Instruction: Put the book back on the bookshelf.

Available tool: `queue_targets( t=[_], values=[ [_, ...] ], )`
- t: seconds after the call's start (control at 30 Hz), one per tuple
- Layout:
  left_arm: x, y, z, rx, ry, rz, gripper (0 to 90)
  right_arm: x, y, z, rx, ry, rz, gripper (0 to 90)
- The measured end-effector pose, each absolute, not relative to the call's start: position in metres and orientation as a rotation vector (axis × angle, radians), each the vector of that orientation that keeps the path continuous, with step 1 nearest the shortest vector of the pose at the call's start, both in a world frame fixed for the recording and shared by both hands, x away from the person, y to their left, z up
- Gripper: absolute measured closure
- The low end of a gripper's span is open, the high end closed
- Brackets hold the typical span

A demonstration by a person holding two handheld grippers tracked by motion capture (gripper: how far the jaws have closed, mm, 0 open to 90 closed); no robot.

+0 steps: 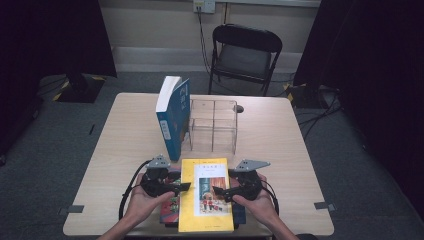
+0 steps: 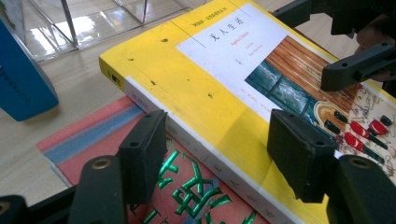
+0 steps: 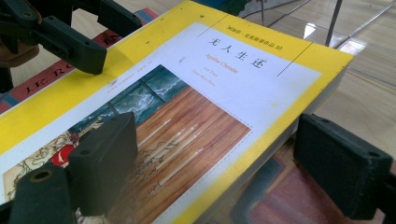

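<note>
At the bench's near edge, both grippers — left gripper (image 1: 183,187), right gripper (image 1: 218,191) — straddle the yellow book (image 1: 206,194) with jaws apart, still unlifted; one blue book (image 1: 172,117) stands by the clear rack (image 1: 212,125).

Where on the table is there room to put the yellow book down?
Bare wood lies left of the upright blue book and right of the clear plastic organizer, out to the light wooden table's edges. It is crowded in front, around the yellow book lying on other books.

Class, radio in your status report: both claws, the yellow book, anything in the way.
Left claw open, astride yellow book edge. Right claw open at opposite edge. Book flat atop red book. Blue book upright beside clear organizer beyond.
</note>
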State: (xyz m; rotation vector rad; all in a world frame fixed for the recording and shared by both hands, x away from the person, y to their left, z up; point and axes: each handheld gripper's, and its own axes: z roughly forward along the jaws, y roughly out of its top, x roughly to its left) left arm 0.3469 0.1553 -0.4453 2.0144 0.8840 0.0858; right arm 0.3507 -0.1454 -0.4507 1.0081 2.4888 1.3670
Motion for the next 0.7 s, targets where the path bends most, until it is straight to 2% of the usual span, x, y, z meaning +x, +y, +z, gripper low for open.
queue_targets(
  t=[0.2, 0.53, 0.7],
  values=[
    [0.349, 0.156, -0.444, 2.035, 0.871, 0.069, 37.4, 0.355, -0.145, -0.448, 0.993, 2.533, 1.328, 14.0],
    [0.343, 0.157, -0.442, 2.058, 0.858, 0.062, 36.3, 0.369, -0.147, -0.448, 0.977, 2.537, 1.359, 22.1],
    [0.341, 0.158, -0.444, 2.046, 0.817, 0.101, 35.6, 0.373, -0.144, -0.447, 0.990, 2.531, 1.346, 23.4]
  ],
)
